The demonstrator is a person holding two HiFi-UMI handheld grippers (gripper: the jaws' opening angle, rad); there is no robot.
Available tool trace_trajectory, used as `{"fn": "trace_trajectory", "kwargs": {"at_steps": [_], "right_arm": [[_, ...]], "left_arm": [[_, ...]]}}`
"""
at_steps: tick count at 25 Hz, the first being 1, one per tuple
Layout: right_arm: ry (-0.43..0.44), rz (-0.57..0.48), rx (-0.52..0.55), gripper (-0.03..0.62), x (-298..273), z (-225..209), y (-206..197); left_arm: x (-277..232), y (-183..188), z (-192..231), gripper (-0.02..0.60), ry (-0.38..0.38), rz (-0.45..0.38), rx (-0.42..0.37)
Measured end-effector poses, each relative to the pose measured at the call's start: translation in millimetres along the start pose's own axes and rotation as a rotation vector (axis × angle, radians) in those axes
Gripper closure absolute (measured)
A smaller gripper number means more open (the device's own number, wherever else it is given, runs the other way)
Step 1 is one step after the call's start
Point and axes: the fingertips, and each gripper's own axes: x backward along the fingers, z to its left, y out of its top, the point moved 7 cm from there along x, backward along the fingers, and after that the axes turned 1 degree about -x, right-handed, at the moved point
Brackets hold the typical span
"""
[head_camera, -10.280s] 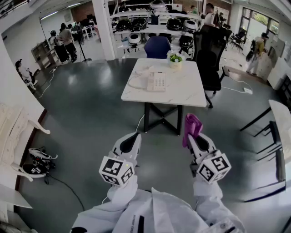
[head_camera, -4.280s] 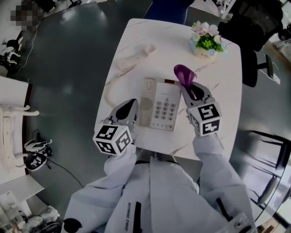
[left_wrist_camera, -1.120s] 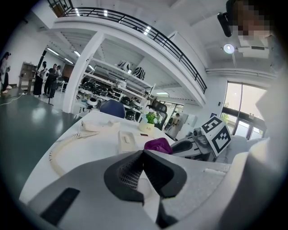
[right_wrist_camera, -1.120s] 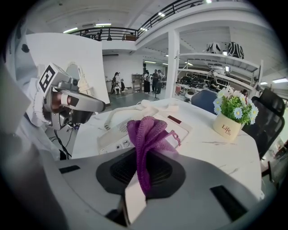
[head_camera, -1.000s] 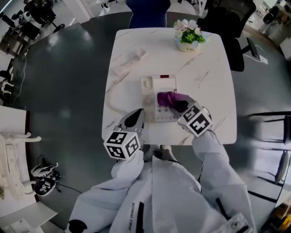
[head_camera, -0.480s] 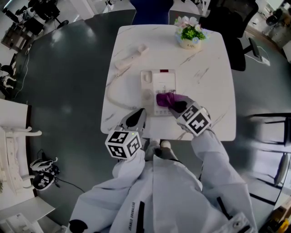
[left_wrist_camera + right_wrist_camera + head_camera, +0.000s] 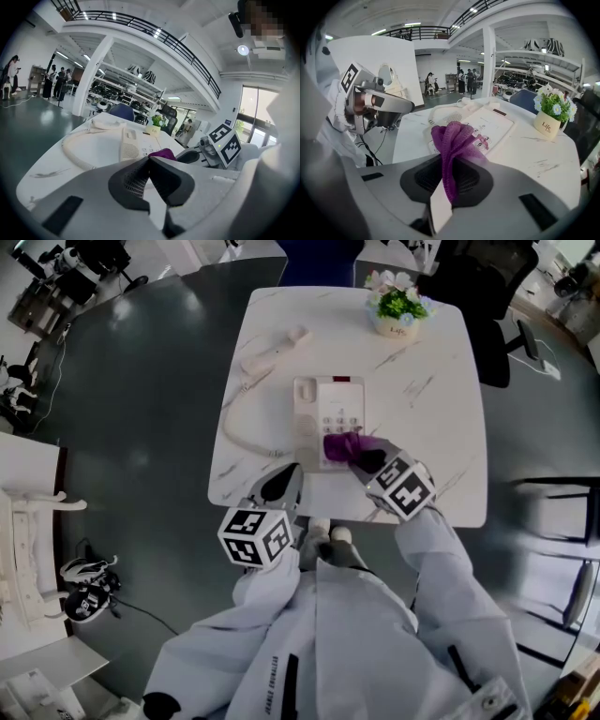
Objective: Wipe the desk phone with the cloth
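I see the purple cloth (image 7: 453, 140) bunched on the smooth cream desk phone's (image 7: 323, 409) keypad, pinched in my right gripper's (image 7: 451, 180) jaws. Its knitted mesh shows only in the right gripper view. My left gripper's (image 7: 149, 164) jaws are pressed together by the marbled surface's (image 7: 431, 381) edge.

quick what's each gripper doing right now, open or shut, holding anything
Left gripper: shut, nothing between its jaws.
Right gripper: shut on the purple cloth.
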Motion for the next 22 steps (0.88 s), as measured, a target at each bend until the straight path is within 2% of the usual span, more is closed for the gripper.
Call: {"fn": "trace_trajectory", "kwargs": {"at_steps": [22], "right_arm": [[0.058,0.031,0.033,0.557,4,24,-17]], "left_arm": [[12,-12,-15,0.583,0.015,-0.011,0.008]]}}
